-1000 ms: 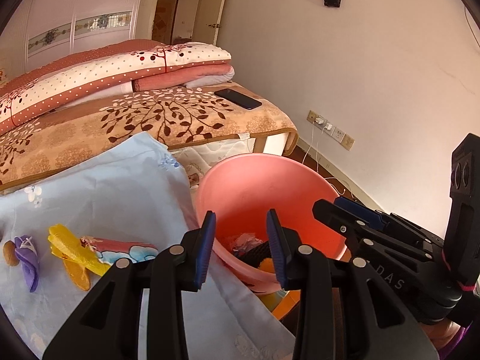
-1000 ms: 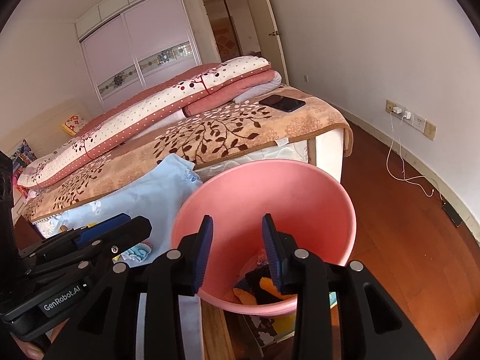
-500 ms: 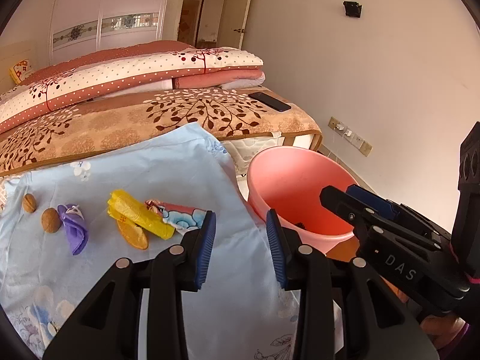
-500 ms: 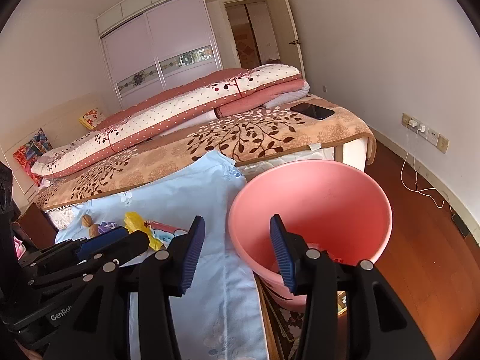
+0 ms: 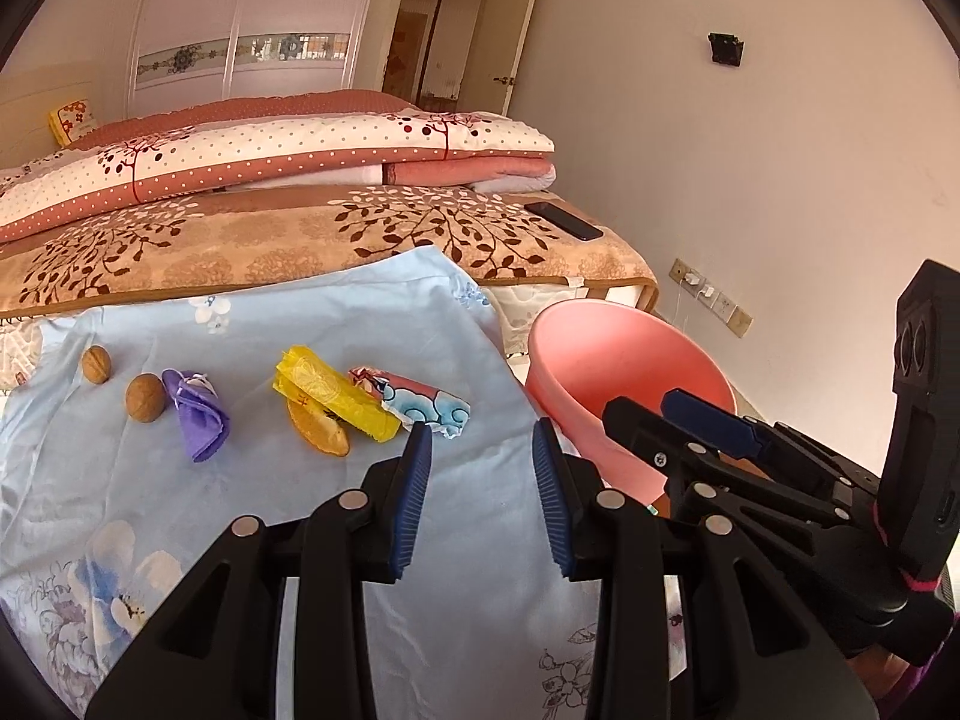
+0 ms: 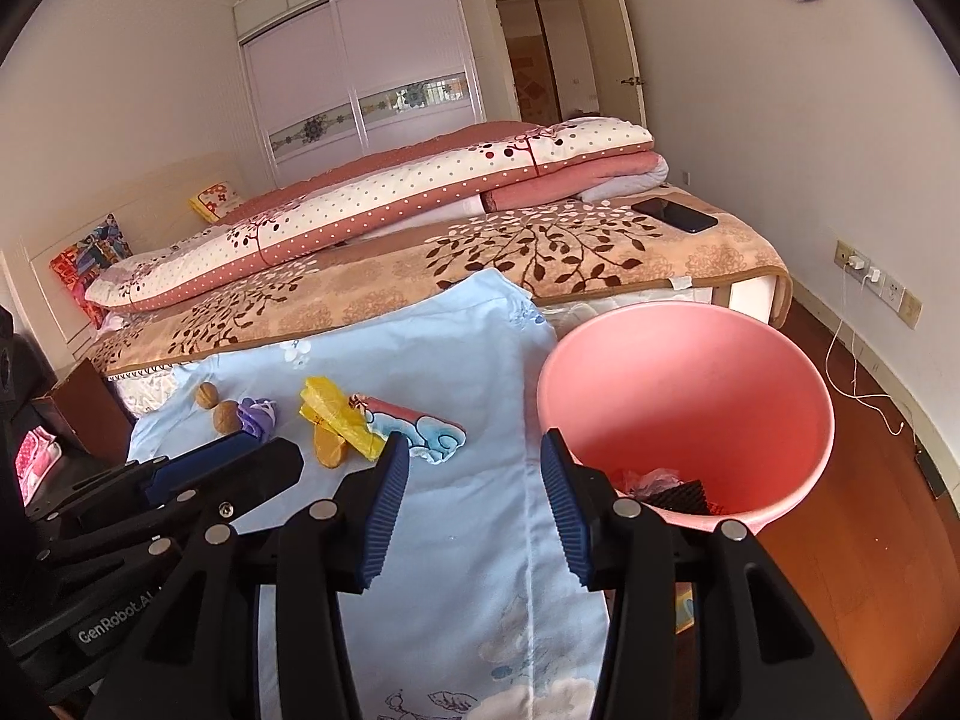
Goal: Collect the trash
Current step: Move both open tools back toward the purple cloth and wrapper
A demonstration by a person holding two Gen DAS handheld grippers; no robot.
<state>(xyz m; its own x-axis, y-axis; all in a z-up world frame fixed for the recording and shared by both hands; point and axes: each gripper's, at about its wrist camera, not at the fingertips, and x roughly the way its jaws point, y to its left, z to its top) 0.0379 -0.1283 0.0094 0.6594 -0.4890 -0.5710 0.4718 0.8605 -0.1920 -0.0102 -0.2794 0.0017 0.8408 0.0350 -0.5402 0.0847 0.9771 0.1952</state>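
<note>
On blue sheet at 11 o'clock of left hand-held gripper (image 5: 482, 450), jaws wide, empty: snack wrapper (image 5: 420, 405), light, crinkly, slippery; pinch its near edge. Right hand-held gripper (image 6: 474, 462) wide, empty.

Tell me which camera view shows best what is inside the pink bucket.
The right wrist view is best. It looks down into the bucket, so the crumpled wrapper and a dark ridged piece at the bottom show. The left wrist view shows only the rim and inner wall of the bucket; the right gripper hides its bottom.
</note>
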